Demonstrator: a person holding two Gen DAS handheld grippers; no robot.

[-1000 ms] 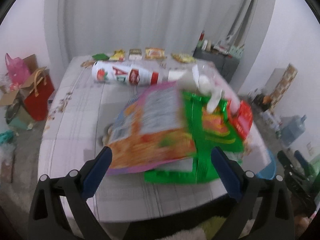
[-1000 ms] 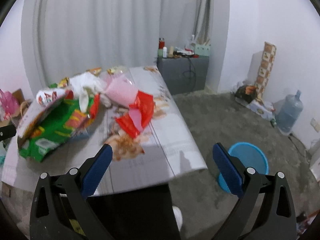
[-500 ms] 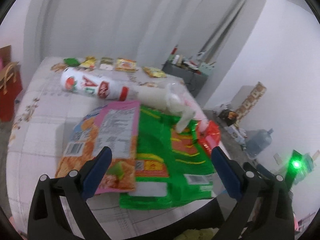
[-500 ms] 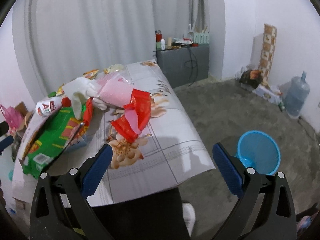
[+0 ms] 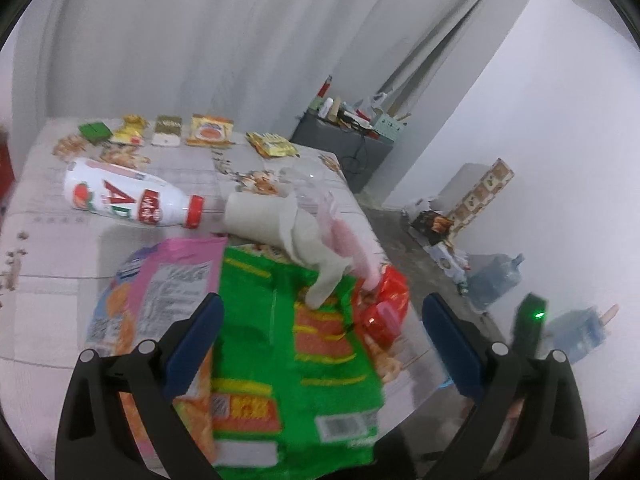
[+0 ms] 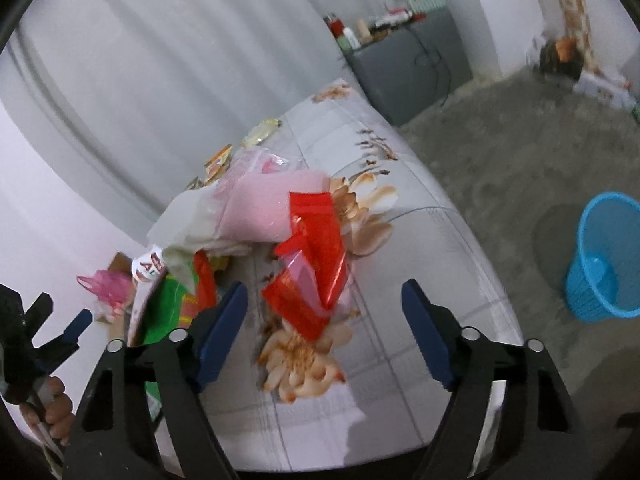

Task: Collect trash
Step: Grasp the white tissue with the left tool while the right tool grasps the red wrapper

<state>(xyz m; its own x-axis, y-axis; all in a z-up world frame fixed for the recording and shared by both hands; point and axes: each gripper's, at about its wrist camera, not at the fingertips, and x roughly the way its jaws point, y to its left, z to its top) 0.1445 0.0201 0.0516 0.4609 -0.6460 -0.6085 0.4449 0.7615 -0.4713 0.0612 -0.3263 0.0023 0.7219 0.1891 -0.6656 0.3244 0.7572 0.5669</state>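
Trash is piled on a table with a flowered cloth (image 6: 420,216). My left gripper (image 5: 324,344) hangs open over a green snack bag (image 5: 288,340), beside a pink and orange bag (image 5: 152,300). Behind them lie a white bottle with a red cap (image 5: 124,200), crumpled paper (image 5: 280,224) and pink plastic (image 5: 352,248). In the right wrist view, a red wrapper (image 6: 312,264) lies just ahead of my right gripper (image 6: 326,330), in line with the gap. Its jaws are closing and the pads touch nothing. The left gripper (image 6: 40,332) shows at the left edge, held by a hand (image 6: 52,404).
A blue basket (image 6: 604,256) stands on the floor to the right of the table. Several small packets (image 5: 208,132) line the table's far edge. A grey cabinet (image 6: 408,72) stands by the curtain. Water jugs (image 5: 496,280) and boxes sit along the wall.
My right gripper has come closer to the red wrapper, tipped down and rolled, and its jaws stand narrower. My left gripper has swung right over the green bag.
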